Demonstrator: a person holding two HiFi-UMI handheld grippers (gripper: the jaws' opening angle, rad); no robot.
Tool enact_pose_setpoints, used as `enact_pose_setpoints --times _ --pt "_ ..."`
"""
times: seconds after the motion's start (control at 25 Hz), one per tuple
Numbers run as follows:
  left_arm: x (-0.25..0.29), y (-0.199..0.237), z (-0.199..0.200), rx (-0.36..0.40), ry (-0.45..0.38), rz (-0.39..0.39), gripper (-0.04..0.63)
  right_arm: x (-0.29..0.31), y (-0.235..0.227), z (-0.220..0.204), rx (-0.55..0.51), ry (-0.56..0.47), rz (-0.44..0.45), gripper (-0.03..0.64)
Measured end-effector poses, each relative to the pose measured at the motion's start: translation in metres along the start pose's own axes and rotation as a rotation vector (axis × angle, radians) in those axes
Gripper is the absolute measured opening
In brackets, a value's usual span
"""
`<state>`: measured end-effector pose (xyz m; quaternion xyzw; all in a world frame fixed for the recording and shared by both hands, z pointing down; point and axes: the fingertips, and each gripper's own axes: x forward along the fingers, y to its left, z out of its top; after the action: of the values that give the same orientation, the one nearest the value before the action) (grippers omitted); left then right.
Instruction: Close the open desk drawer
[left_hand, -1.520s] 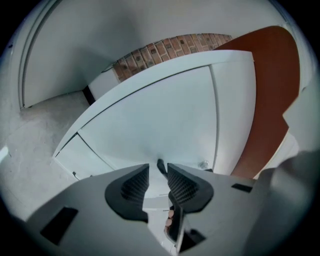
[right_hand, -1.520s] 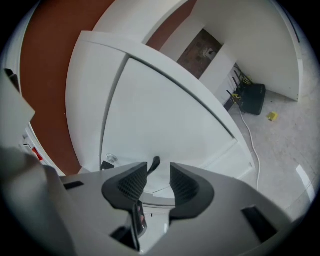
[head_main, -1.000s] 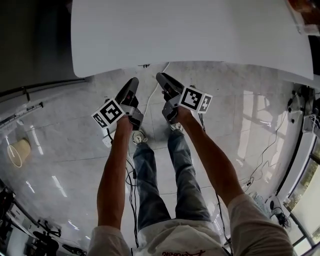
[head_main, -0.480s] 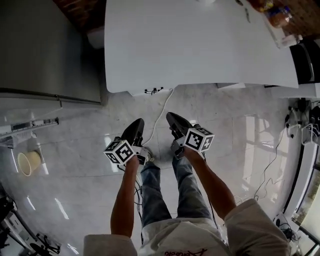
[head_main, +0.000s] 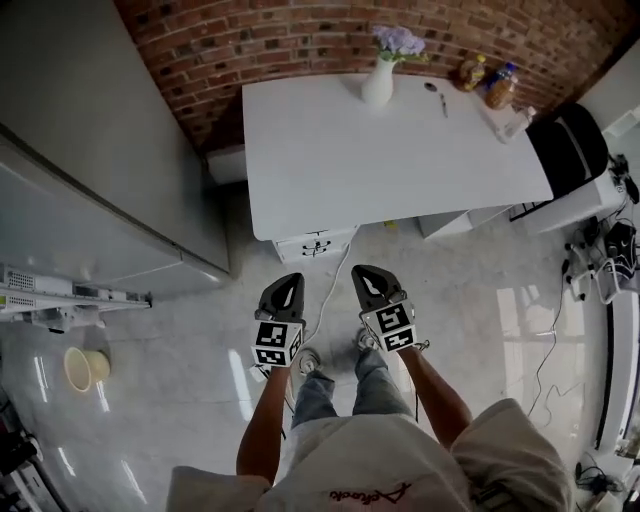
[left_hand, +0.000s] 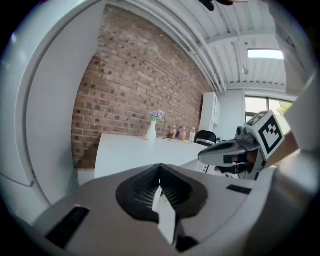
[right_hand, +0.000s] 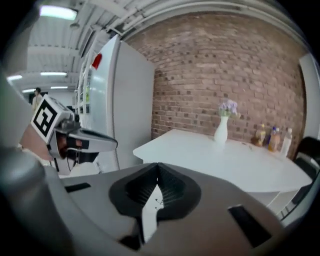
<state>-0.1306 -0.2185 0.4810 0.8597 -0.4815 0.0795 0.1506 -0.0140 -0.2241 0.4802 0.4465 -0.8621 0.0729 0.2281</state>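
A white desk (head_main: 400, 160) stands against a brick wall. A white drawer unit (head_main: 315, 243) juts out a little from under the desk's near edge; I cannot tell how far the drawer is pulled out. My left gripper (head_main: 288, 285) and right gripper (head_main: 364, 276) hang side by side over the floor, short of the desk and apart from the drawer. Both are shut with nothing between the jaws. In the left gripper view the left gripper (left_hand: 160, 176) has its jaws pressed together, facing the desk (left_hand: 135, 152). The right gripper view shows the right gripper (right_hand: 157, 175) the same way.
A tall grey cabinet (head_main: 100, 170) fills the left side. On the desk stand a white vase (head_main: 378, 85) with flowers and bottles (head_main: 487, 82). A black chair (head_main: 568, 148) sits at the right. A cable (head_main: 335, 280) runs across the floor from the drawer unit. A yellow bucket (head_main: 85, 368) is at the left.
Both grippers went from open to shut, rose, and rolled so their marker cubes face up. The view pulled back: the whole desk and the brick wall now show.
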Motion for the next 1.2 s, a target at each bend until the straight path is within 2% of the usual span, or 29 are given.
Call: enact_pose_setpoints --times 0.08,0.16,0.28,0.52,0.8,0.96,1.2 --pt "-0.010 -0.012 0.029 0.020 -0.030 -0.012 0.012 -0.018 0.001 0.017 -0.026 0.000 -0.023 0.018" --pt "-0.018 -0.021 0.053 0.025 -0.054 -0.033 0.012 -0.034 0.002 0.033 0.008 -0.021 -0.041 0.018" --pt "-0.042 -0.038 0.063 0.042 -0.050 -0.057 0.012 -0.068 0.017 0.039 0.046 -0.036 -0.052 0.018" --pt "-0.102 -0.074 0.045 0.075 -0.008 -0.094 0.012 -0.133 0.053 0.029 0.105 -0.068 -0.061 0.018" --pt "-0.150 -0.115 0.019 -0.012 -0.045 -0.022 0.012 -0.179 0.086 0.013 0.081 -0.108 0.020 0.018" --pt "-0.164 -0.164 0.011 -0.033 -0.056 0.000 0.012 -0.221 0.093 0.005 0.056 -0.139 0.069 0.017" --pt "-0.191 -0.230 -0.002 -0.055 -0.071 0.008 0.012 -0.281 0.099 -0.014 0.092 -0.187 0.085 0.017"
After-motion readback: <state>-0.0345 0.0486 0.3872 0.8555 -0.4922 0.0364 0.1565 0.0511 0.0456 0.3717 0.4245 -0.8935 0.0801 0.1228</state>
